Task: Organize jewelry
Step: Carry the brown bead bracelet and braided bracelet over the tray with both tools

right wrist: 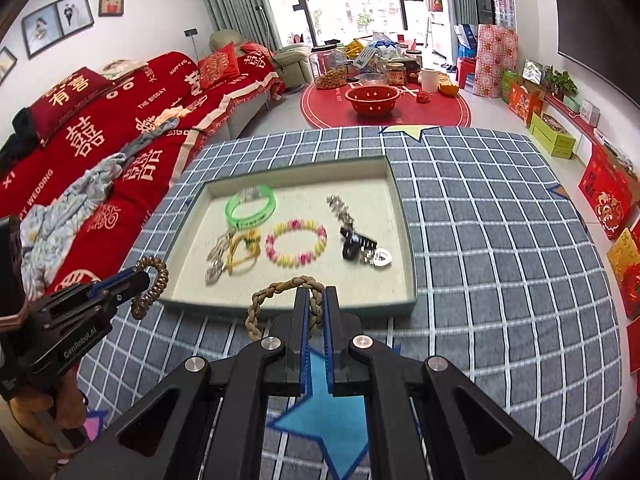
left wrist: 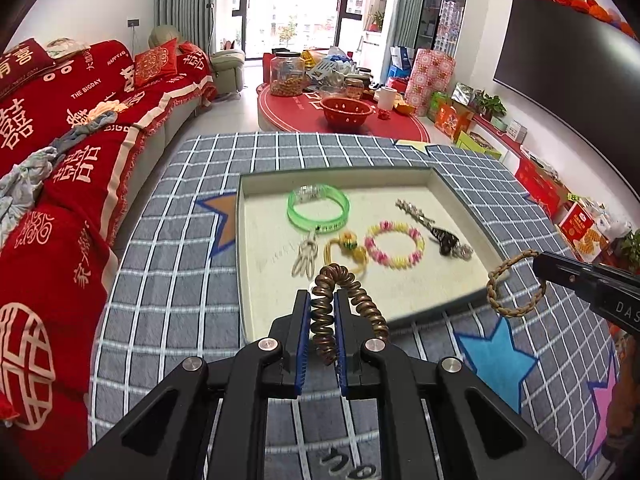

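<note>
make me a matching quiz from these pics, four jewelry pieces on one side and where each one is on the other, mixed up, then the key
Things:
1. brown coil bracelet
2. braided cord bracelet
3. green bangle
4. pink and yellow bead bracelet

Places:
A. lying in the tray, at its far side
B. clamped in the right gripper
C. lying in the tray, near the middle
D. clamped in the left gripper

Pairs: 1-D, 2-B, 3-A, 4-C

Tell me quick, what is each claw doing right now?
Left gripper: shut on the brown coiled hair tie.
Right gripper: shut on the tan braided bracelet.
</note>
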`<state>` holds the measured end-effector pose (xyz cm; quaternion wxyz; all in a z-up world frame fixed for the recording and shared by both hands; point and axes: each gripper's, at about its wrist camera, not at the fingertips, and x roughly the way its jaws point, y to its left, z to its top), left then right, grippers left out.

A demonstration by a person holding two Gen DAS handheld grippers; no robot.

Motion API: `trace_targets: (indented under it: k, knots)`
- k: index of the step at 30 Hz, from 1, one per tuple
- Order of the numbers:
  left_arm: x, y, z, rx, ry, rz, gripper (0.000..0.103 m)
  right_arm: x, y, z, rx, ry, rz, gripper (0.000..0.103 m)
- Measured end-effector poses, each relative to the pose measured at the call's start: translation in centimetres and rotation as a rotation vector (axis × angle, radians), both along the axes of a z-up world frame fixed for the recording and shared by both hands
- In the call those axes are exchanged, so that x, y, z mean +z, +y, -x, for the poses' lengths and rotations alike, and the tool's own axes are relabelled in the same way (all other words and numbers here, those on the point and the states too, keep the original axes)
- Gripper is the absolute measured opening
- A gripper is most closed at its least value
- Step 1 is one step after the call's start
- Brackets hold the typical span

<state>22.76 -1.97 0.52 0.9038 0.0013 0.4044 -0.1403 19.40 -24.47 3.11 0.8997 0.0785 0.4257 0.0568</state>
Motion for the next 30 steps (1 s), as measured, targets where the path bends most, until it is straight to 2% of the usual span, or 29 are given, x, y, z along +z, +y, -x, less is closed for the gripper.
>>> trace_targets:
  k: [9, 18, 30]
  knots:
    - [0.0, -1.3, -3.8, 0.02, -0.008, -0.034, 0.025, -0.1, -1.1, -4.8, -0.034, 0.016, -0.053, 0.007]
    - [-2.1, -2.4, -7.5, 0.048, 0.022, -0.067, 0.025, -2.1, -1.2, -8.7, -0.047, 0.044, -0.041, 0.007]
    - [-4.0, -4.2, -9.5, 0.042, 0.037, -0.116, 0.025, -4.3, -1.0, -11.5, -0.048, 0.073, -0.042, 0.007]
